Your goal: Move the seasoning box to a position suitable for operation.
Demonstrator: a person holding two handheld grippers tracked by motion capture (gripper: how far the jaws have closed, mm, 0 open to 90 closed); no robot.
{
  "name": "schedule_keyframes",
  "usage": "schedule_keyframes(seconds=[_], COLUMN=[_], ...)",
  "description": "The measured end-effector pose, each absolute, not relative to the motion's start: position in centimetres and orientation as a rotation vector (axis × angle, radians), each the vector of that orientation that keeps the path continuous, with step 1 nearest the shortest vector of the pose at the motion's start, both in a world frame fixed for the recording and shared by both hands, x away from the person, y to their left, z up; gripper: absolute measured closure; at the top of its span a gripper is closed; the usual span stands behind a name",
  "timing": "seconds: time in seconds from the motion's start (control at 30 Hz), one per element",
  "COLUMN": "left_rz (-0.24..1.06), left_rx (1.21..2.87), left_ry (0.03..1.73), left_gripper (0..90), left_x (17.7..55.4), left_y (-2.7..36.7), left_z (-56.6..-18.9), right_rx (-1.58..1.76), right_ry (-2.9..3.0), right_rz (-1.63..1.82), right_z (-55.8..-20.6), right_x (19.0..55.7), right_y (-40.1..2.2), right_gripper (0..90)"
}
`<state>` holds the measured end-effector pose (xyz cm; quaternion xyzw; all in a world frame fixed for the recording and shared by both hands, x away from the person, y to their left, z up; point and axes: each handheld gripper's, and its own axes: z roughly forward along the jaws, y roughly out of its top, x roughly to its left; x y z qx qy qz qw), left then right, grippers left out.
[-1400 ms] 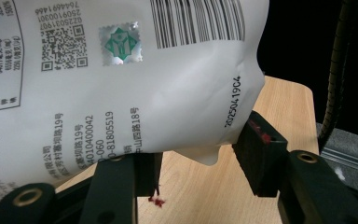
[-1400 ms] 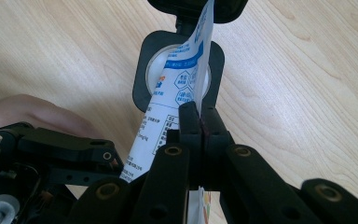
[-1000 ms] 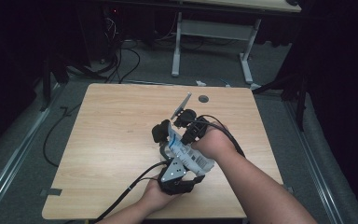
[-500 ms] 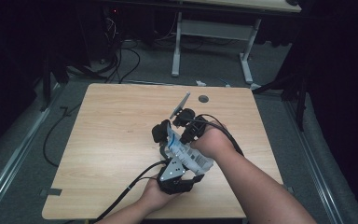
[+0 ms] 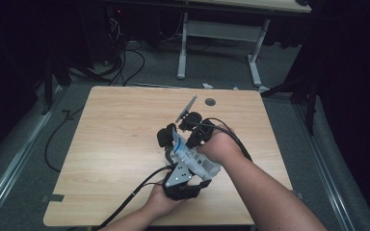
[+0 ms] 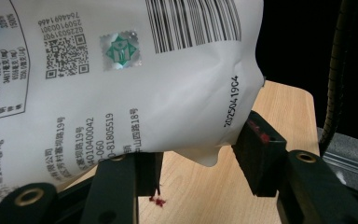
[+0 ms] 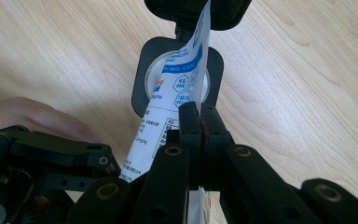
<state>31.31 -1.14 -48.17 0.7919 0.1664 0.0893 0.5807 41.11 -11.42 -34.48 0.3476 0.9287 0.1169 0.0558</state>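
Note:
A white pouch (image 5: 195, 161) with blue print, a barcode and small text hangs over the wooden table (image 5: 115, 144), gripped from two sides. In the left gripper view the pouch (image 6: 121, 70) bulges down between the jaws, and my left gripper (image 6: 198, 158) presses on its lower sides. My left gripper (image 5: 173, 150) comes in from the near table edge, pointing away. My right gripper (image 7: 199, 116) is shut on the thin flat edge of the pouch (image 7: 186, 70). In the high view the right gripper (image 5: 185, 139) sits just beyond the pouch, in the person's right hand (image 5: 219, 147).
A black rounded-square piece with a pale round centre (image 7: 177, 74) lies behind the pouch; I cannot tell what it is. A small round hole (image 5: 210, 102) marks the table's far edge. Cables trail off the near left corner (image 5: 125, 207). A white desk frame (image 5: 183, 48) stands beyond.

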Motion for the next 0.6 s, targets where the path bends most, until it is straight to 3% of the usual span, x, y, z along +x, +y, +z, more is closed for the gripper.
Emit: schedule_keyframes(seconds=[0.6], left_rz=[0.216], left_rx=[1.843], left_ry=[0.386], left_gripper=[55.2], left_x=[31.32], left_y=[-1.05], left_z=[-47.94], right_rx=[1.062], right_ry=[2.815], right_rz=[0.352], right_z=[-34.29], right_x=[41.2], right_y=[-11.4], right_gripper=[89.9])
